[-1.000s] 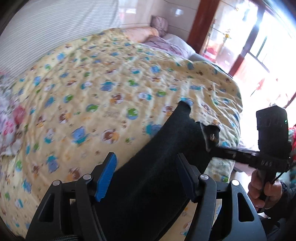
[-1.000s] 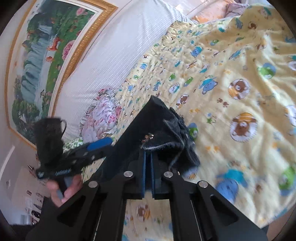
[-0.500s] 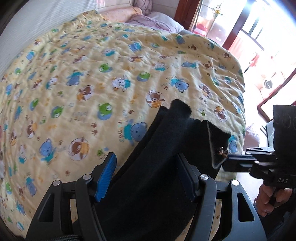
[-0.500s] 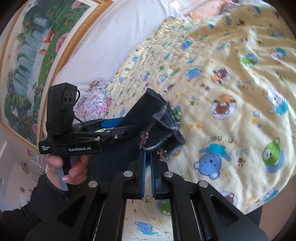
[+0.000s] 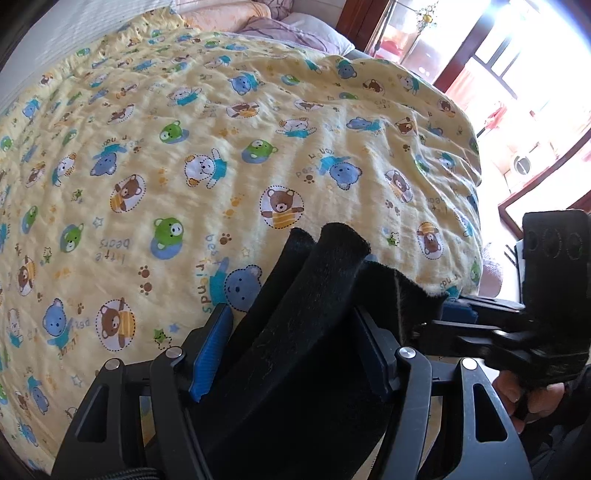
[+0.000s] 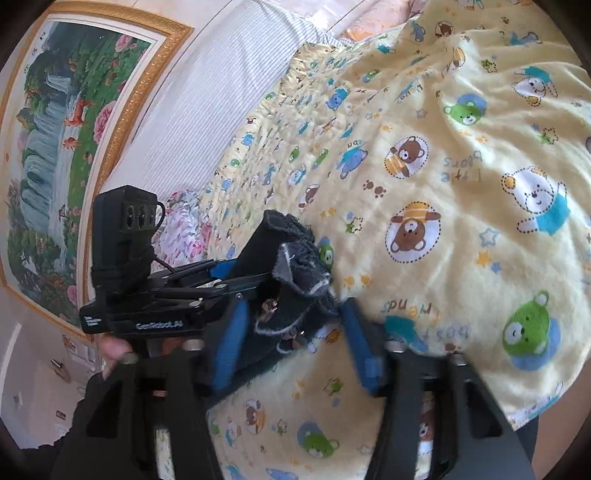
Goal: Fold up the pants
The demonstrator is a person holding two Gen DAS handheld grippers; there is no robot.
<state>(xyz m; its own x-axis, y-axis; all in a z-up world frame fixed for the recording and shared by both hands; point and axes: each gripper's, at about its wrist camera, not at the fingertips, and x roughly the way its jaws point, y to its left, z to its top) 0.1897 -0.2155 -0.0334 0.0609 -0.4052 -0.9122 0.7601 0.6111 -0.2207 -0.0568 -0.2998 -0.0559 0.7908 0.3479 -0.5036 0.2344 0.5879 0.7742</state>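
Black, fuzzy cloth is what we see first: the pants (image 5: 303,332), bunched into a thick roll that lies on the yellow bear-print bedspread (image 5: 221,147) near the bed's edge. In the left wrist view the roll runs from the bottom of the picture up and away, its rounded end pointing toward the middle of the bed. Our left tool (image 5: 291,347) straddles that roll with its blue pads (image 5: 208,354) wide apart, the cloth filling most of the gap; whether the pads press on it we cannot tell.

Only the right wrist view shows the grey inner lining, pale stitching and a small metal fastener (image 6: 269,305) at the end of the pants (image 6: 288,273). It also shows a gold-framed painting (image 6: 74,147) and a floral pillow (image 6: 184,229). Only the left view shows the bright window and a purple pillow (image 5: 295,31).

Our right tool (image 6: 291,343) is opening, with the lined end of the cloth loose between its pads. A second ago those pads were pinched together on that edge. Our left tool now looks more steeply down at the bedspread than before.
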